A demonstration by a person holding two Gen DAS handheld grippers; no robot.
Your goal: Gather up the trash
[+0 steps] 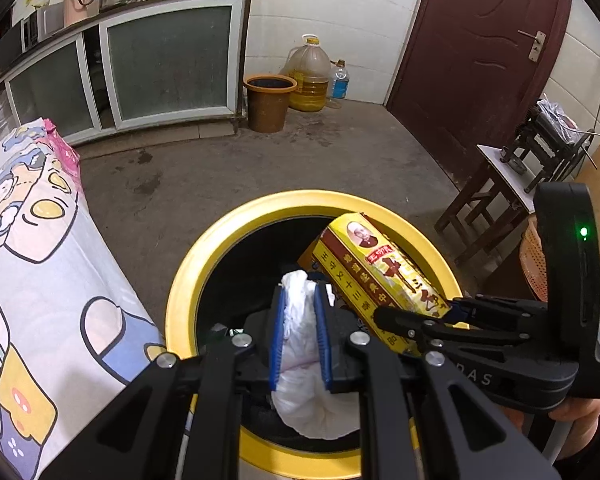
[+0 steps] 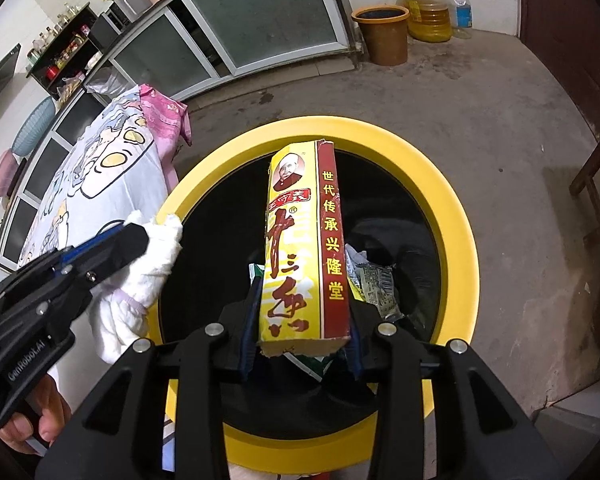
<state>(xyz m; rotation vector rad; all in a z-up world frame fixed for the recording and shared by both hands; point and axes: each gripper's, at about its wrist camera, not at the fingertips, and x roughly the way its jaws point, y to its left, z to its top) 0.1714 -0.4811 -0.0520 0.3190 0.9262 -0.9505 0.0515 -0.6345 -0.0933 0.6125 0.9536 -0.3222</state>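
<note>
A yellow-rimmed bin [image 1: 188, 280] with a black inside stands on the floor below both grippers. My left gripper [image 1: 300, 300] is shut on a crumpled white tissue wad [image 1: 300, 400], which hangs over the bin's opening. My right gripper [image 2: 304, 308] holds a long yellow and red carton [image 2: 300, 220] by its torn near end, its pads touching both sides. The carton points out over the bin [image 2: 460, 216]. In the right wrist view the left gripper [image 2: 136, 232] and its tissue [image 2: 156, 256] are at the bin's left rim. Crumpled wrappers [image 2: 376, 284] lie inside the bin.
A table under a cartoon-print cloth [image 1: 40, 280] stands close to the bin's left. Beyond, a brown bucket [image 1: 269, 100], an oil jug [image 1: 309, 76] and a glass-fronted cabinet [image 1: 160, 60] line the wall. A wooden stool with a machine [image 1: 500, 176] is at the right, near a dark door [image 1: 480, 60].
</note>
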